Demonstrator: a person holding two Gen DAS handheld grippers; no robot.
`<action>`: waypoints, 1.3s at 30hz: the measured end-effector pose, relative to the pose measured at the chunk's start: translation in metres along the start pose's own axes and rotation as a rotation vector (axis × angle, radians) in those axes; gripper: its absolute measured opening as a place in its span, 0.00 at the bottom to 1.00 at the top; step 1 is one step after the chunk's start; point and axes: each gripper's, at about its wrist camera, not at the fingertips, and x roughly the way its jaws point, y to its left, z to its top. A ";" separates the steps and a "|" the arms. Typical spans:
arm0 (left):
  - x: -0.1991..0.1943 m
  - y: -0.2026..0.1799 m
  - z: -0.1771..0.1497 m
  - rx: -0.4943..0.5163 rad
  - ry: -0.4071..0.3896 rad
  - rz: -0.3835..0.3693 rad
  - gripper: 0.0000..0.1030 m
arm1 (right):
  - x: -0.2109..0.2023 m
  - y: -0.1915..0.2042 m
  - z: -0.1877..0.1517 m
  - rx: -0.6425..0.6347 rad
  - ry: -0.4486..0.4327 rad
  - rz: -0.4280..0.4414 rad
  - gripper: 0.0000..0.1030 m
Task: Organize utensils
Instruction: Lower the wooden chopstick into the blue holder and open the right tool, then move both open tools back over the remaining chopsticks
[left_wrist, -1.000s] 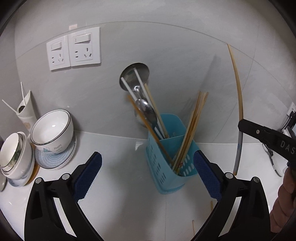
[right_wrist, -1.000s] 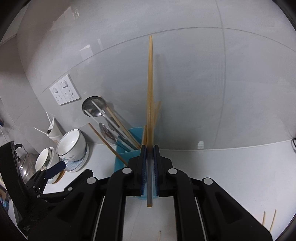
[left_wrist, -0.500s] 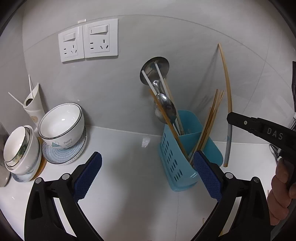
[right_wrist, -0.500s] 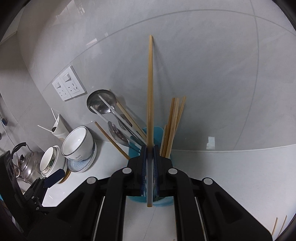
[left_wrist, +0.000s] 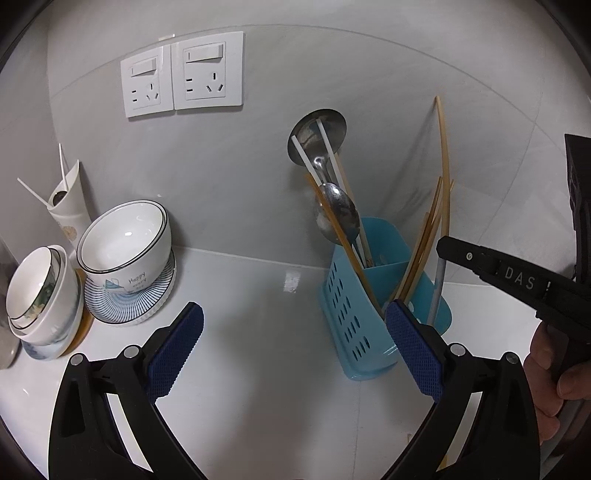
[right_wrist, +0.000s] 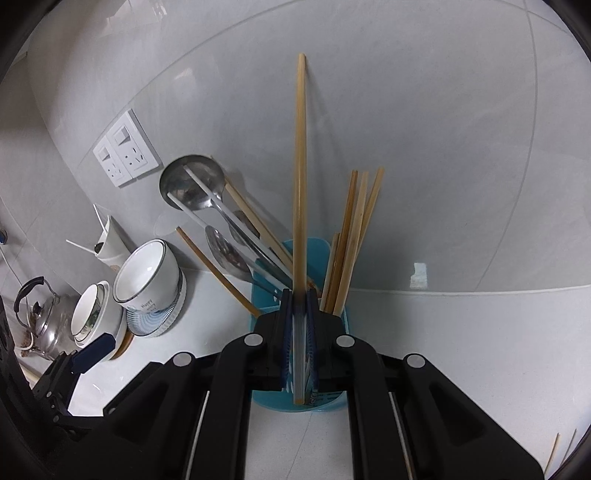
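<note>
The right gripper (right_wrist: 299, 314), black with dark blue ribbed pads, has its jaws drawn almost together on a long, slender bamboo chopstick with a pale grey-white lower end (right_wrist: 300, 177). The stick stands nearly upright between the pads, most of its tan shaft rising well above them and its pale end reaching just below. In the left wrist view that pale end sits inside the right-hand compartment of the rectangular light blue plastic utensil caddy with slotted walls (left_wrist: 349, 314), directly below this gripper's fingers. The jaws have eased open by a hair within the last half second, the stick between them. Just to the right of the held stick, a bundle of plain bamboo chopsticks (right_wrist: 354, 236) leans in the same compartment. To its left, the other compartment holds a stainless steel ladle with a round bowl (right_wrist: 192, 181), a smaller steel spoon (right_wrist: 221, 247), white chopsticks and more bamboo ones, all tilted towards the grey tiled wall. The left gripper (left_wrist: 295, 343) hovers with its jaws spread wide and nothing between them, the caddy just beyond its right pad. Far to its left stand stacked white ceramic bowls (left_wrist: 125, 243).
</note>
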 end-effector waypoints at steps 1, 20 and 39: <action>0.000 0.001 0.000 -0.003 -0.002 -0.001 0.94 | 0.000 0.001 -0.001 -0.004 0.000 -0.004 0.10; -0.009 -0.015 -0.011 0.023 0.028 -0.020 0.94 | -0.061 -0.033 -0.037 -0.056 -0.049 -0.170 0.89; -0.021 -0.068 -0.089 0.105 0.212 -0.088 0.94 | -0.122 -0.125 -0.139 0.030 0.079 -0.380 0.91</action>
